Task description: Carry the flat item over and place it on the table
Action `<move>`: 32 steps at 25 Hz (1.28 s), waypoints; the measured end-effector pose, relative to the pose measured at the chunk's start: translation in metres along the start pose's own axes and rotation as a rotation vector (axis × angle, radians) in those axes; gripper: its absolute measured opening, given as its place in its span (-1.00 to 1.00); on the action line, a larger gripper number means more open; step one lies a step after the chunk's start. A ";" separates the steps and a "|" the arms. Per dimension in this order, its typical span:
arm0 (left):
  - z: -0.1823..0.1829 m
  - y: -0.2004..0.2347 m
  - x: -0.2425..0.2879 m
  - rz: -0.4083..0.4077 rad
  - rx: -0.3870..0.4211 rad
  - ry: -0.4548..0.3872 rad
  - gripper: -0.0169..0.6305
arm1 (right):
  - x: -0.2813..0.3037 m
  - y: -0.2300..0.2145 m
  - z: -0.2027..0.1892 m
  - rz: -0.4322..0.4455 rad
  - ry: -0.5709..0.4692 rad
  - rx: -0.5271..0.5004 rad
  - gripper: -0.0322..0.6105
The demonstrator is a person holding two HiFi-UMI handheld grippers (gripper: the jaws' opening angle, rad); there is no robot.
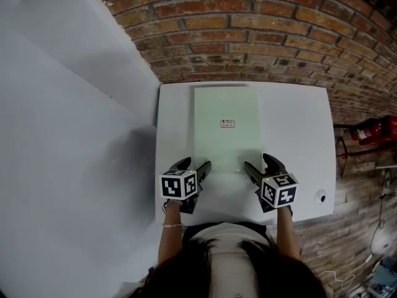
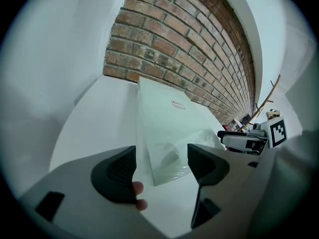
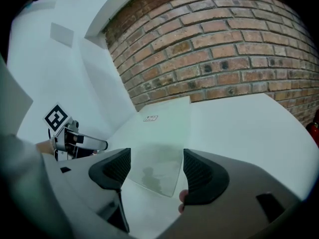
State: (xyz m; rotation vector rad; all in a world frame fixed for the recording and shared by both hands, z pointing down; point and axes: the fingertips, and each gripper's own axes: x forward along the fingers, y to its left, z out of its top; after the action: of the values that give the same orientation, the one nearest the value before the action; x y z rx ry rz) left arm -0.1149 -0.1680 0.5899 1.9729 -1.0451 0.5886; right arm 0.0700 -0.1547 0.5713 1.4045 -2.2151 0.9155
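Sheet corner (image 2: pixel 158 176) (untouched) inside left gripper (image 2: pixel 162 158)

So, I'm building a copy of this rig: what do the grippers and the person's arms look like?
The left gripper and the right gripper each have a grey body, two black jaws with cross-hatched pads and a cube of black-and-white square markers. Forearms are bare of sleeves; a thin bracelet circles the left wrist.

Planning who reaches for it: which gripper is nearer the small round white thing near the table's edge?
Right. The right gripper is at the sheet's near right corner, closest to the round thing; the left gripper is at the sheet's near left corner, farther away.
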 end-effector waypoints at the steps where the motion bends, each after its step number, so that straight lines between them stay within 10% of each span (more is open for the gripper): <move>1: 0.000 -0.001 -0.001 0.001 0.002 -0.005 0.08 | -0.001 0.001 0.001 0.000 -0.004 -0.003 0.20; 32: -0.028 -0.016 -0.034 0.049 0.014 -0.095 -0.19 | -0.034 0.017 0.012 -0.017 -0.083 -0.086 -0.18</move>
State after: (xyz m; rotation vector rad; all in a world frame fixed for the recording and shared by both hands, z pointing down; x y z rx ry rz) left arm -0.1208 -0.1242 0.5747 2.0086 -1.1538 0.5338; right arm 0.0701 -0.1354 0.5364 1.4440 -2.2701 0.7602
